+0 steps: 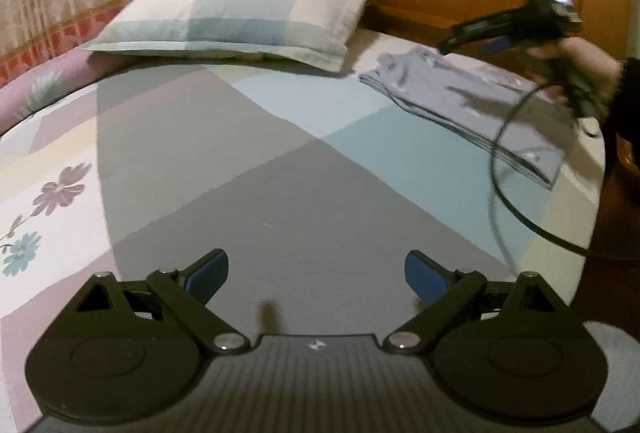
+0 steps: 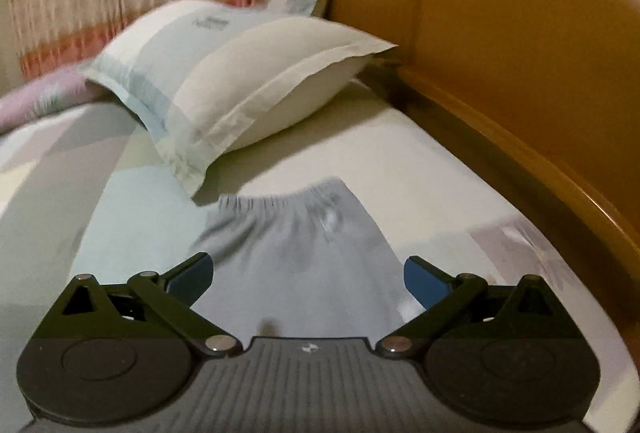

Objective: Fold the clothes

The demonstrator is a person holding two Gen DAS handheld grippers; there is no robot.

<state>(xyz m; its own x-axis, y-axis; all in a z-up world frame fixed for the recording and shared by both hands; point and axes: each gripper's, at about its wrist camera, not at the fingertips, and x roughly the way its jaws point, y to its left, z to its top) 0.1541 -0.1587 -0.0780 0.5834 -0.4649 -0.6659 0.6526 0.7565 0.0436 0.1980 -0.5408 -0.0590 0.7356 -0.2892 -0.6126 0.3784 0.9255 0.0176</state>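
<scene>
The folding looks done: the grey garment [image 2: 296,245] lies flat in a neat folded stack on the bed sheet [image 1: 248,193], its gathered waistband at the end away from the right claw [image 2: 306,281]. That claw hangs just above the near end of the garment with its blue pads spread wide and nothing between them, so the piece looks set down and let go. The left claw [image 1: 316,273] is also spread wide and empty, over bare sheet, with the garment well off to its right and farther up the bed.

By my reading the step in hand is the release after the last fold. Next would be either a light press to flatten the stack or a move off to fetch another piece; no other clothes show in either view.

Room is tight ahead of the right claw: the pillow [image 2: 224,89] sits just beyond the waistband to the left and the wooden headboard [image 2: 500,53] runs close on the right. A black cable [image 1: 500,169] loops over the garment's near corner. Ahead of the left claw the sheet is open
</scene>
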